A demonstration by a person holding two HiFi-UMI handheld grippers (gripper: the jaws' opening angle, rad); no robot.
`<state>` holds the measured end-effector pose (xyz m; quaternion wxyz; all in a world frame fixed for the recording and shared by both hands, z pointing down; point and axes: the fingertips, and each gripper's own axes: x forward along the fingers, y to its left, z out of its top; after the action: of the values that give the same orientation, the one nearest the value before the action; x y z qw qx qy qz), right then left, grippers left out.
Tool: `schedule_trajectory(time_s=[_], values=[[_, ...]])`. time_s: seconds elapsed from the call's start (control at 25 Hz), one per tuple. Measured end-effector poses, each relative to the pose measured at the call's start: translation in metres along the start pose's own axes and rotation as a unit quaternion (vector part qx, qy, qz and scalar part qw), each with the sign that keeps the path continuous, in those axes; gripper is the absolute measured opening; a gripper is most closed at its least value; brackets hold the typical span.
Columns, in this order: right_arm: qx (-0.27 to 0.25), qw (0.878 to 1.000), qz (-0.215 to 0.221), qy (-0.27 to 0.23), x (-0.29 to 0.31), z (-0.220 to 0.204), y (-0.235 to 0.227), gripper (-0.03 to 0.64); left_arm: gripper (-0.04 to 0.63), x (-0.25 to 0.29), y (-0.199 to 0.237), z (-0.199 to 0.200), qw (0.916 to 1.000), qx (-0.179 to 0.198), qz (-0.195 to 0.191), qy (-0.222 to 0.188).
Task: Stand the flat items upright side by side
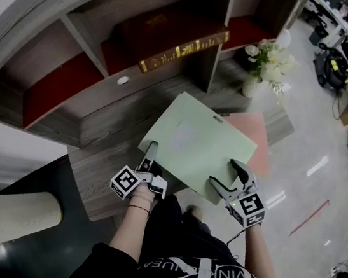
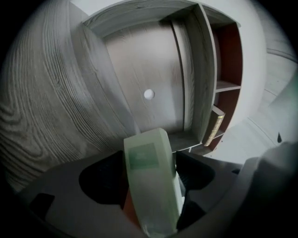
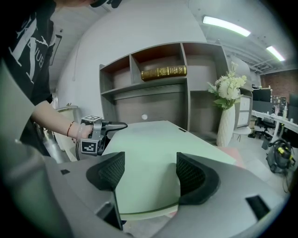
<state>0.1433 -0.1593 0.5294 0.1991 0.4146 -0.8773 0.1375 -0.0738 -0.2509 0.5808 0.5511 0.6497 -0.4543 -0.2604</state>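
Note:
A pale green flat folder (image 1: pixel 193 141) lies on the grey wooden desk (image 1: pixel 105 151), its near edge hanging past the desk's front. A pink flat item (image 1: pixel 257 140) lies under it, sticking out at the right. My left gripper (image 1: pixel 152 146) is at the folder's near left corner. In the left gripper view the folder's labelled spine (image 2: pixel 151 186) fills the gap and both pads appear to touch it. My right gripper (image 1: pixel 222 172) is over the near right edge, open, with the green surface (image 3: pixel 153 148) below its jaws. The left gripper (image 3: pixel 118 125) shows across the folder.
A shelf unit rises behind the desk, with a brown gold-lettered book (image 1: pixel 181 40) lying in one compartment. A white vase of white flowers (image 1: pixel 265 64) stands at the desk's far right end. A cream ribbed cylinder (image 1: pixel 19 213) sits low at the left. Office floor lies to the right.

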Motion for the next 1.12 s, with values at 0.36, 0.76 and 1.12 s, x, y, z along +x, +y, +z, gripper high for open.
schedule_trajectory(time_s=[0.36, 0.76, 1.12], values=[[0.008, 1.000, 0.003, -0.005, -0.001, 0.002, 0.001, 0.357, 0.390, 0.025, -0.018, -0.069, 0.9927, -0.026, -0.047, 0.108], [0.005, 0.999, 0.046, 0.002, -0.016, -0.006, 0.035, 0.478, 0.330, 0.016, -0.033, -0.075, 0.9944, -0.009, -0.028, 0.102], [-0.035, 0.996, 0.088, -0.001, -0.035, -0.010, 0.064, 0.502, 0.295, -0.027, -0.060, -0.070, 0.9989, 0.029, -0.018, 0.032]])
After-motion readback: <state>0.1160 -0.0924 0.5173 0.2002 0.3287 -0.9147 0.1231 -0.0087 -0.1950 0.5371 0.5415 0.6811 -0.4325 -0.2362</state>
